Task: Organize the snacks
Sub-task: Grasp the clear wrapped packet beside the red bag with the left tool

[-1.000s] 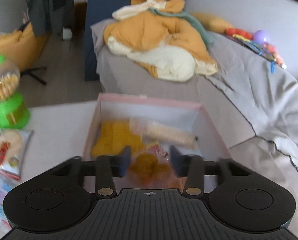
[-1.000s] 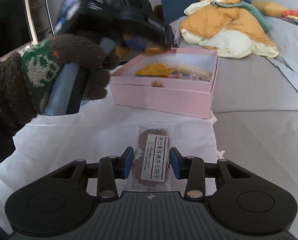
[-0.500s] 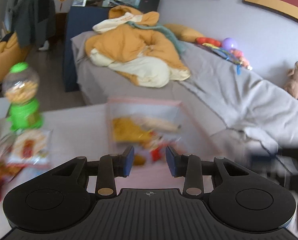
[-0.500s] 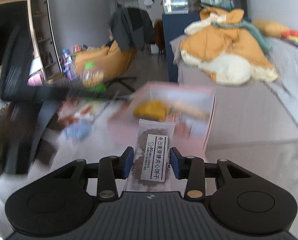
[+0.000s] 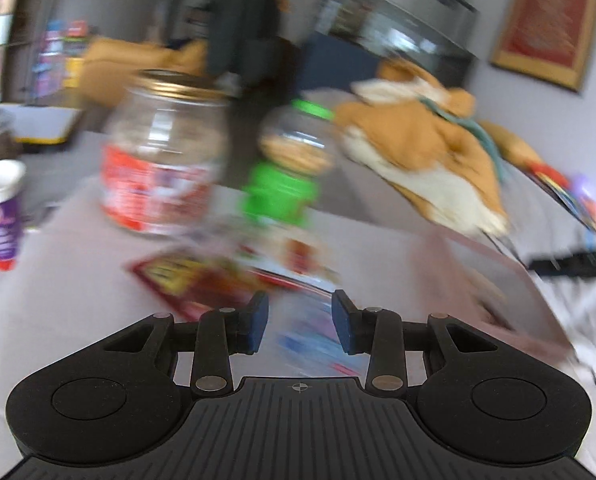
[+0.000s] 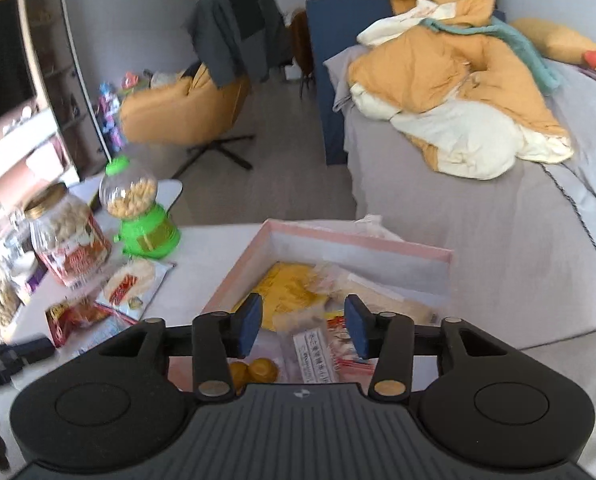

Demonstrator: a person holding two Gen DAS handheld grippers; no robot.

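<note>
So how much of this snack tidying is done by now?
Partly done. The pink box already holds several snacks, including a labelled biscuit packet below the right gripper, whose jaws are opening with nothing pressed between them. The left gripper is empty. Loose packets still lie on the table beside the jar.

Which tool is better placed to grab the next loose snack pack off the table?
Left tool: empty, open, aimed at the loose snack packs just ahead. Right tool is over the pink box, its jaws opening, nothing gripped.
</note>
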